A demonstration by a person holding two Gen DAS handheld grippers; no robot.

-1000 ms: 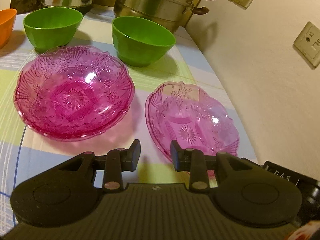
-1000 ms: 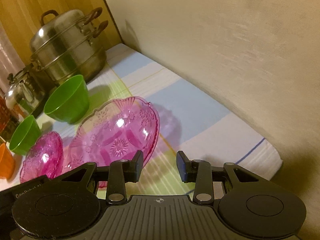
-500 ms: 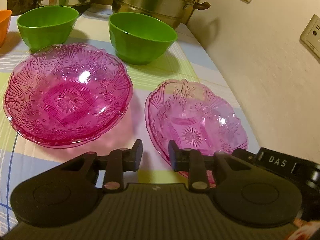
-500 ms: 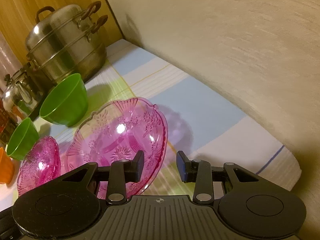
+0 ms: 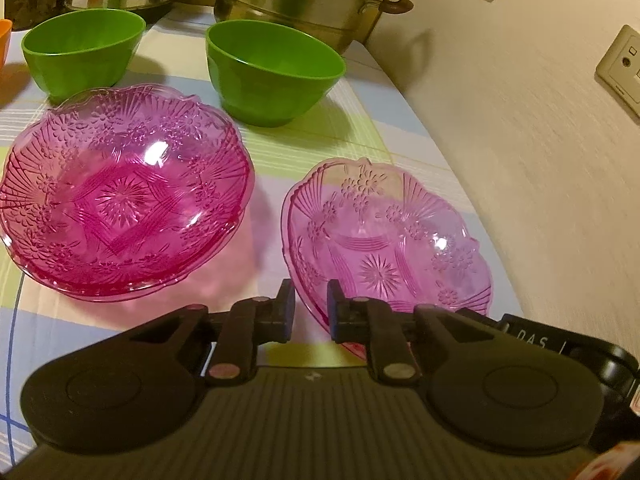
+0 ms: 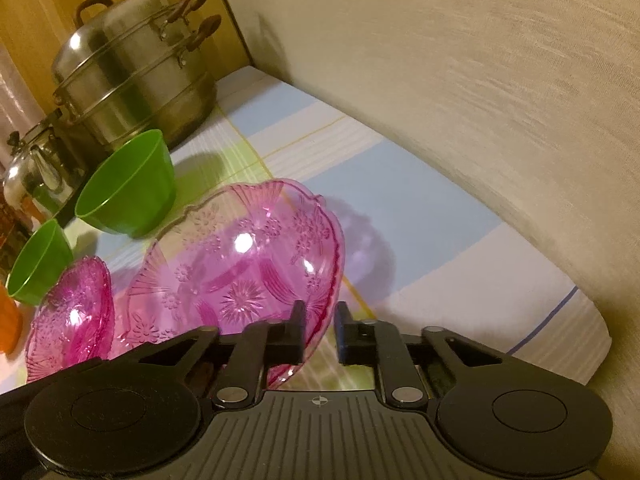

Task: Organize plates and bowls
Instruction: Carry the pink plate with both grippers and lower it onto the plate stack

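A single pink glass bowl [image 5: 384,240] lies on the striped tablecloth near the wall, also in the right wrist view [image 6: 248,264]. To its left is a darker stack of pink glass bowls [image 5: 120,208], seen small in the right wrist view [image 6: 72,316]. My left gripper [image 5: 311,308] is open, its jaws astride the single bowl's near-left rim. My right gripper [image 6: 320,328] is open, its jaws astride the same bowl's rim on the other side. Two green bowls [image 5: 272,72] [image 5: 84,48] stand behind.
A steel steamer pot [image 6: 136,72] and a kettle [image 6: 36,172] stand at the back. An orange bowl [image 6: 8,320] is at the far left. The wall [image 5: 540,160] runs close along the right; the table's edge [image 6: 592,344] is near the right gripper.
Both grippers have moved in toward the single pink bowl, so its rim now lies between each pair of jaws. The bowl looks a little tilted in the right wrist view.
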